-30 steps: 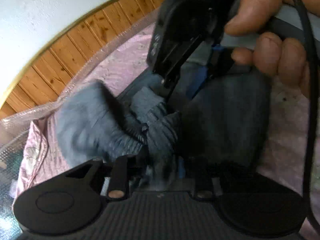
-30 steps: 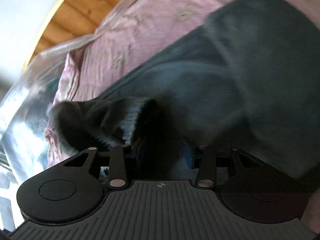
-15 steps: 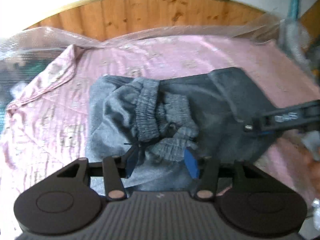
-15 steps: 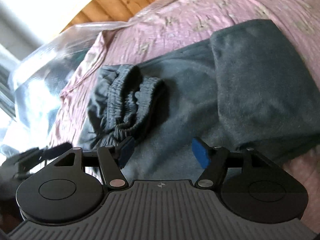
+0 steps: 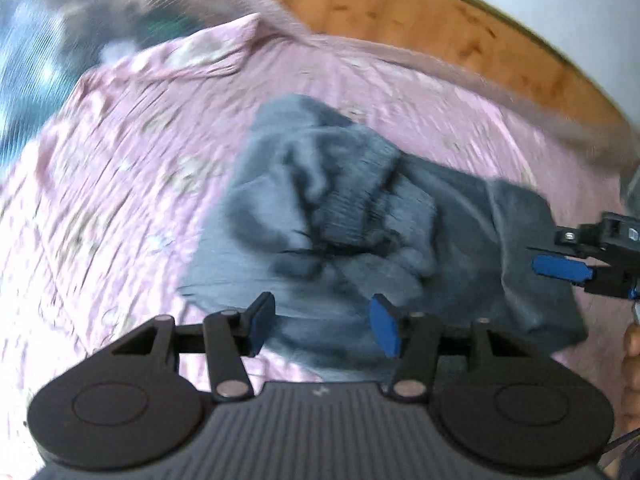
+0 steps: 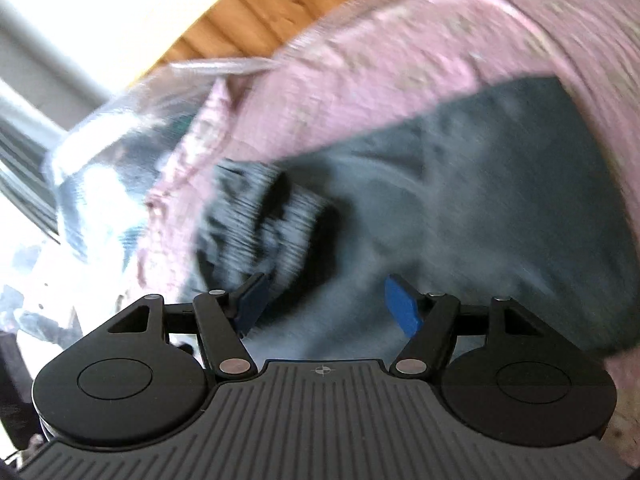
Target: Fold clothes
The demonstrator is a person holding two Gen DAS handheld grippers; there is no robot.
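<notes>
- Seen from the left wrist only: right gripper (image 5: 560, 266) at right frame edge, blue pads spread, poised just over the far right edge of the grey garment (image 5: 360, 240).
- Seen from the right wrist only: crinkled clear plastic sheet (image 6: 100, 152) at left of frame, beside the pink bedsheet (image 6: 400, 60).
- One garment, lying folded mid-frame on the bedsheet, ribbed waistband (image 5: 352, 200) bunched on top.
- Two grippers counted; left gripper (image 5: 322, 326) spread wide, holding nothing, low centre above the garment's near edge.
- Wooden headboard (image 5: 420, 12) along upper frame; bare pink sheet at left.
- Both views blurred.
</notes>
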